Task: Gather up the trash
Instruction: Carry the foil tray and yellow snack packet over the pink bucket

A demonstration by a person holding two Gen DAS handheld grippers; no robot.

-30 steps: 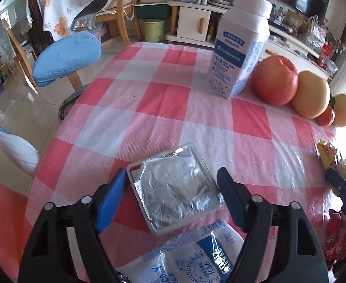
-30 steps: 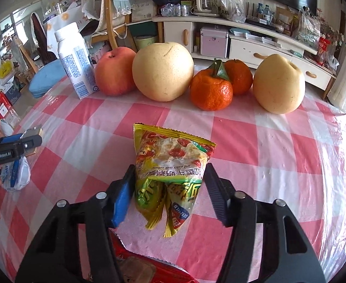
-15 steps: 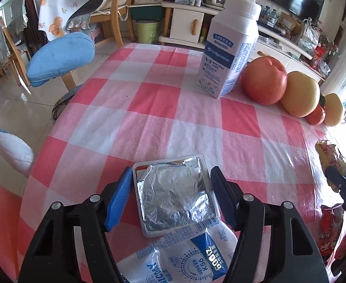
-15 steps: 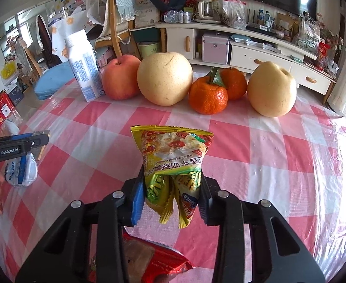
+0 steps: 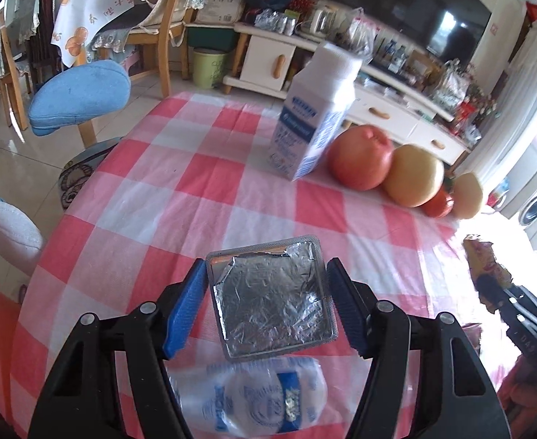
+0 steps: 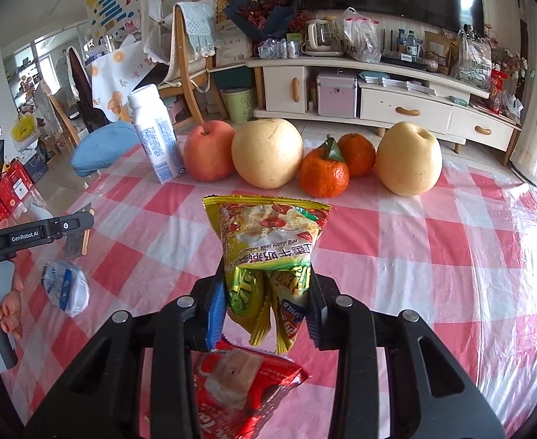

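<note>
My left gripper (image 5: 268, 307) is shut on a square foil-lidded cup (image 5: 272, 298) and holds it above the checked tablecloth. A crumpled blue-and-white wrapper (image 5: 253, 398) lies below it; it also shows in the right wrist view (image 6: 65, 287). My right gripper (image 6: 264, 300) is shut on the lower end of a yellow-green snack packet (image 6: 268, 241), lifted off the table. A red snack wrapper (image 6: 239, 387) lies under the right gripper. The left gripper also shows at the left edge of the right wrist view (image 6: 76, 234).
A white-and-blue milk carton (image 5: 316, 128) stands at the far side beside an apple (image 5: 360, 157), pears (image 6: 266, 152) and two oranges (image 6: 323, 173). A blue-cushioned chair (image 5: 78, 98) stands past the table's left edge. A TV cabinet (image 6: 378, 98) lines the back.
Both grippers closed on their items and lifted them: the left on the foil cup, the right on the yellow-green packet. The blue-and-white wrapper stayed on the table.
</note>
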